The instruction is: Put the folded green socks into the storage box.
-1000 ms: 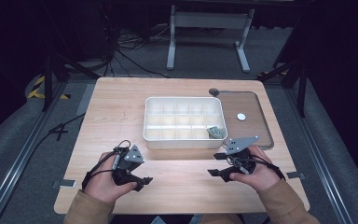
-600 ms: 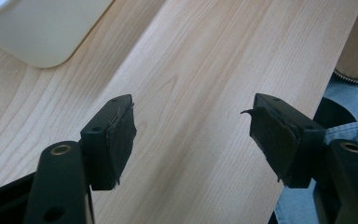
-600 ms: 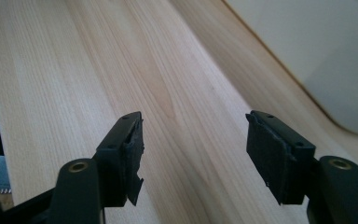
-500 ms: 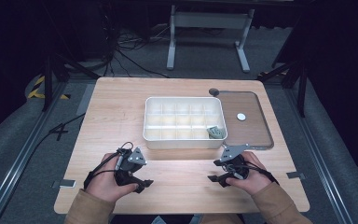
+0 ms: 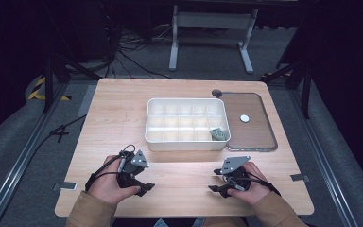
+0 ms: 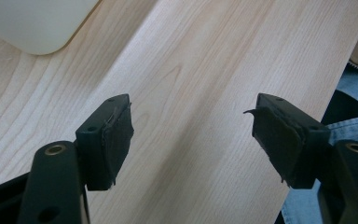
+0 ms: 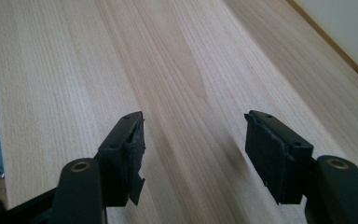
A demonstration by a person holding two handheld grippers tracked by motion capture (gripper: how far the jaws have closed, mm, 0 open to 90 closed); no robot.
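No legible text, labels, brands or numbers found.
Checked surfaces: the wooden tabletop (image 5: 123, 113), the white compartment tray (image 5: 185, 142), the brown lid (image 5: 250, 137) at right and the black gripper fingers (image 6: 106, 140) all read blank. Yellow-and-black hazard striping (image 5: 40, 90) on the floor at far left carries no wording.

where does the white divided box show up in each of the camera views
High view: the white divided box sits mid-table, beyond both grippers.
Left gripper view: one rounded corner of it at top left.
Right gripper view: what seems to be its pale wall at top right.
Shared landmark: the wooden tabletop.
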